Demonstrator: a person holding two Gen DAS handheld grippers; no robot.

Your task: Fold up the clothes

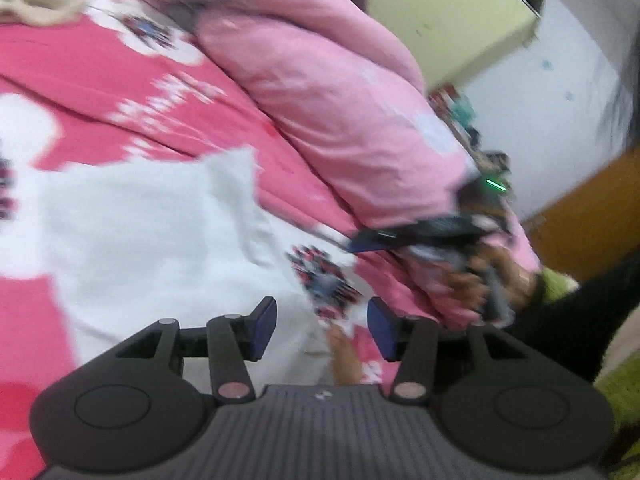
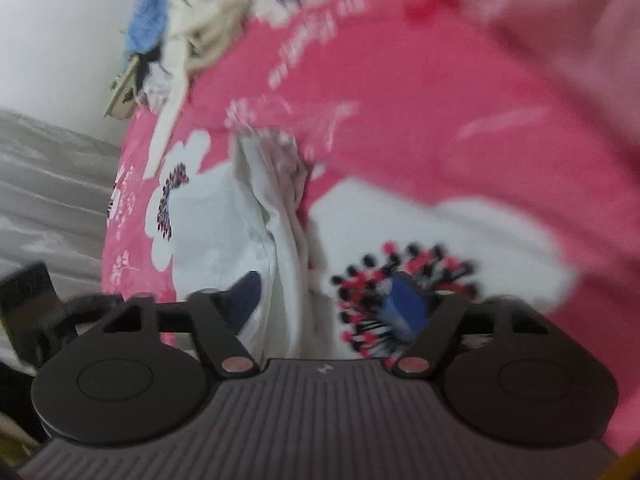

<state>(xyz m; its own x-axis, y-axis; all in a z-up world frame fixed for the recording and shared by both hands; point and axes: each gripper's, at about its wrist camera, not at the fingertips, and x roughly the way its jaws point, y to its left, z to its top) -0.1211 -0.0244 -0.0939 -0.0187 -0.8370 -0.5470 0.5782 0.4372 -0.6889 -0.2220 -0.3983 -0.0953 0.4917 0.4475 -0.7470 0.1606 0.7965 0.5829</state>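
A white garment (image 1: 152, 220) lies flat on the pink flowered bedsheet (image 1: 80, 76). My left gripper (image 1: 322, 328) is open just above the garment's near right edge, with nothing between its blue pads. In the right wrist view the same white garment (image 2: 240, 216) lies bunched with a raised fold, and my right gripper (image 2: 324, 300) is open over its near edge. The right gripper also shows in the left wrist view (image 1: 436, 232), held in a hand at the right. Both views are blurred.
A rolled pale pink quilt (image 1: 328, 92) lies along the far side of the bed. A heap of cream and blue clothes (image 2: 192, 20) sits at the bed's far corner. A yellow-green cabinet (image 1: 452, 16) stands beyond the quilt. The floor (image 2: 40, 184) lies to the left.
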